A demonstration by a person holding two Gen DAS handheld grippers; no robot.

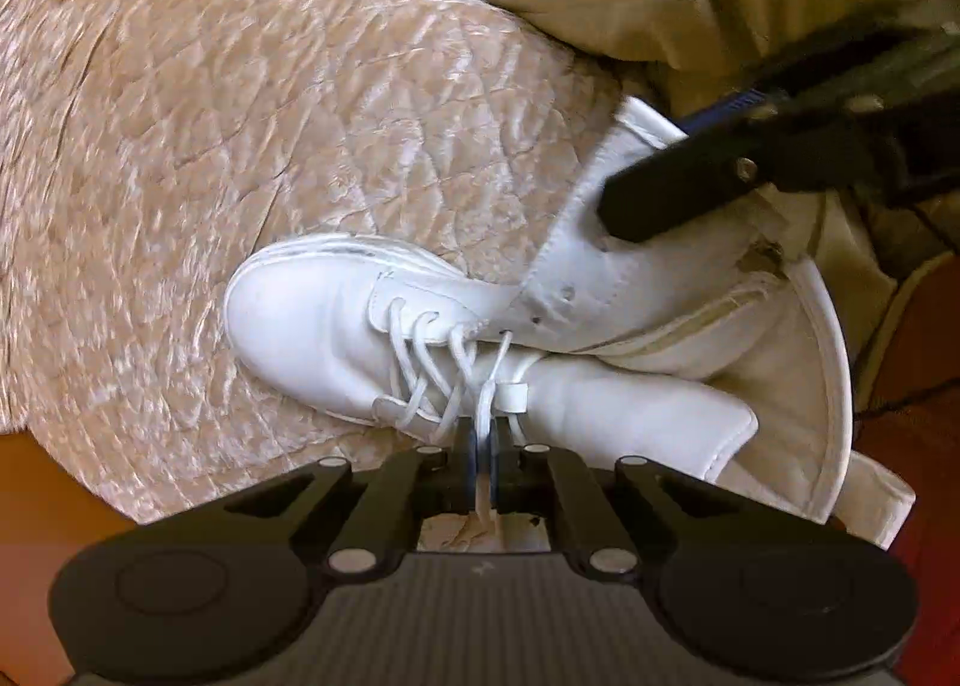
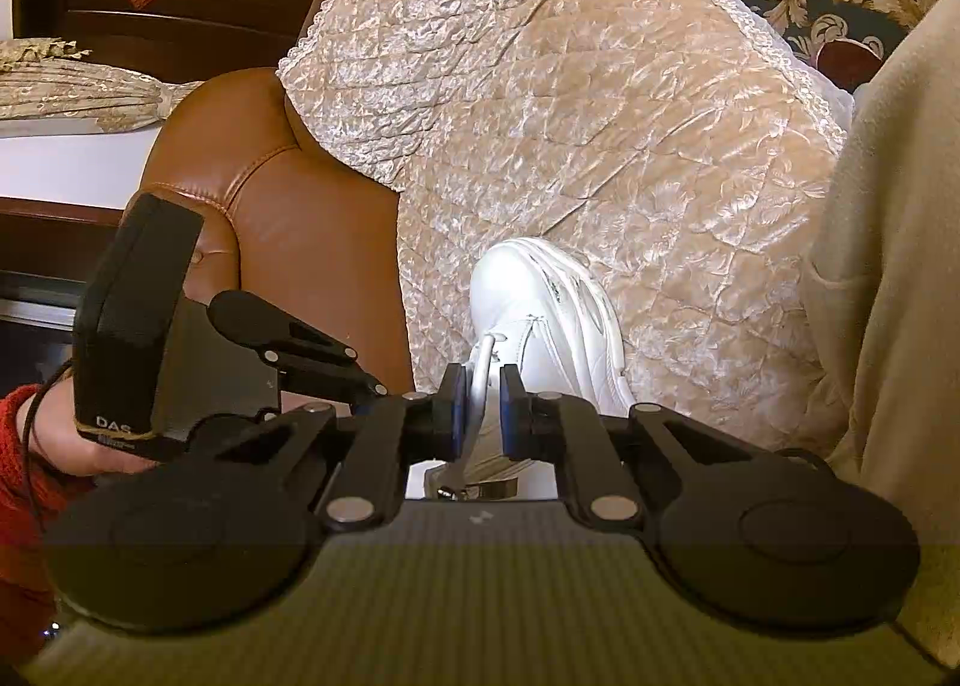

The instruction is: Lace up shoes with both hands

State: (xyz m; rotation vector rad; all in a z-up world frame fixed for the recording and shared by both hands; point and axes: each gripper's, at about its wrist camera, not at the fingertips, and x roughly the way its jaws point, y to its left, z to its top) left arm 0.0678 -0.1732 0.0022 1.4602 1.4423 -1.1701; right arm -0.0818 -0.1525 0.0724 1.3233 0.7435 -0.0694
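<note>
Fingers of the left gripper (image 1: 483, 434) pinched a lace (image 1: 487, 386) at 6 o'clock; the right gripper (image 2: 483, 404) sat narrowly apart around a lace loop, grip uncertain. White shoe (image 1: 312, 314) lay on the quilted cover (image 1: 180, 116). Lower eyelets laced, upper holes empty, no knot.

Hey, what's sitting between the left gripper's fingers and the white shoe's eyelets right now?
Only a short stretch of white lace, pinched by the left gripper and running up to the white shoe. The left wrist view shows it.
</note>
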